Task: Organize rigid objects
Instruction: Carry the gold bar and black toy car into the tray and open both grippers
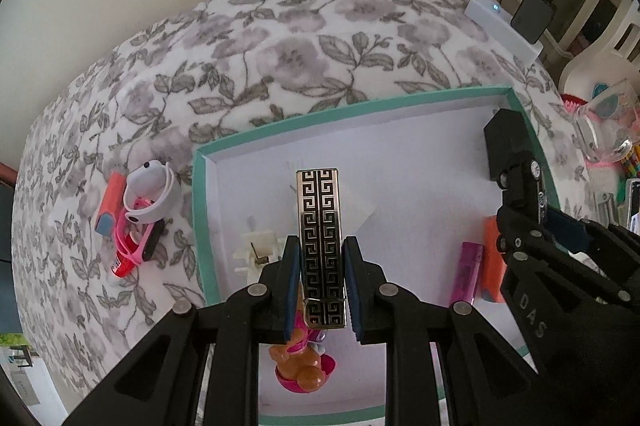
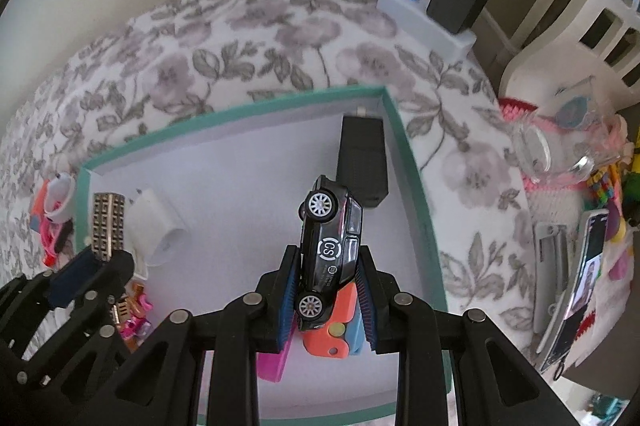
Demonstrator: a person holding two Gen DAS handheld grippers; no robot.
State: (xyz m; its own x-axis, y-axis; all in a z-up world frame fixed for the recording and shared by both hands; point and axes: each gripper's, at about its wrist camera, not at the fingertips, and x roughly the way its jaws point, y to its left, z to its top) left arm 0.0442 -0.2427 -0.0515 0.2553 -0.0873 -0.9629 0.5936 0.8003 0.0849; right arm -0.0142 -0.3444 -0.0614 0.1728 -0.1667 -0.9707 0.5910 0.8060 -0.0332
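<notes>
Lighter (image 1: 320, 246), gold with black Greek-key pattern, is standing on end over the teal-rimmed box (image 1: 199, 209). Black toy car (image 2: 330, 250) with "CS" logo is hanging nose-down, wheels facing left, over the same box. Purple lighter (image 1: 468, 272), white charger (image 2: 154, 230), black block (image 2: 362, 161) are lying inside.

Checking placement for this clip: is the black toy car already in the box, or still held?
Still held: the right tongs clamp the black toy car nose-up above the teal-rimmed box.
</notes>
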